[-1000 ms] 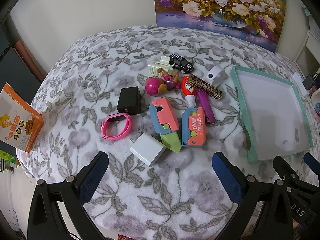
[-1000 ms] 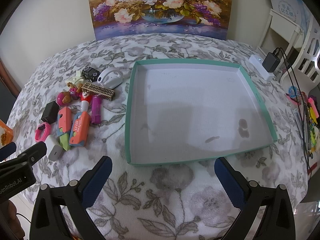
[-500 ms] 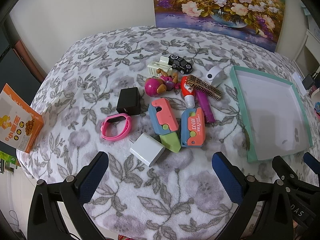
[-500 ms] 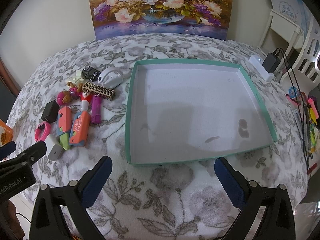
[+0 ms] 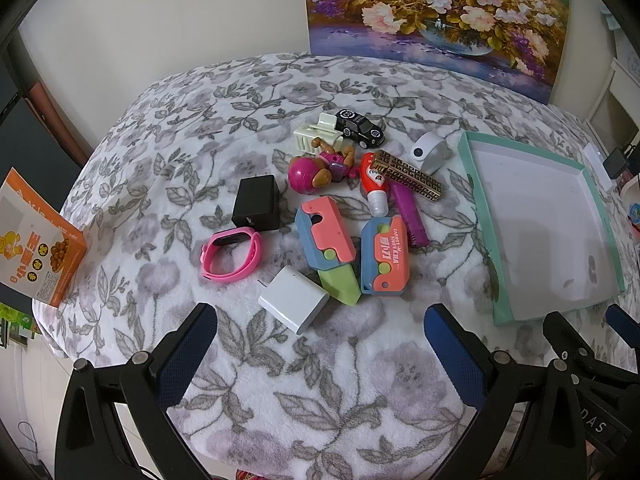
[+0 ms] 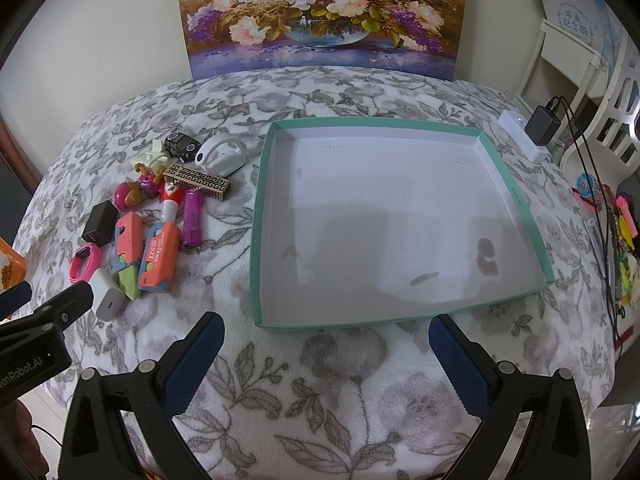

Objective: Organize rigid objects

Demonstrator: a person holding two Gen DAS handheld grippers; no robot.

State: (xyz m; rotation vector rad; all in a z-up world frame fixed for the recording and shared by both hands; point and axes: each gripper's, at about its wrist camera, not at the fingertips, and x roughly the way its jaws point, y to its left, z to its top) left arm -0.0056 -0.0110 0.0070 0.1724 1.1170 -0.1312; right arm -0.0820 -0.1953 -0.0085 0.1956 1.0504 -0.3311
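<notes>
The left tool (image 5: 320, 344) is hanging spread wide near the square white plastic charger (image 5: 293, 302). The right tool (image 6: 326, 350) is hanging spread wide by the shallow green-edged cardboard tray (image 6: 512, 184).

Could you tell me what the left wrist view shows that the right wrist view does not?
Only the left wrist view shows the whole orange box. Only the right wrist view shows the black plug, the white shelf and the entire teal tray. Both share the toy pile, with the pink band, white charger and toy car, and the flower painting.
</notes>
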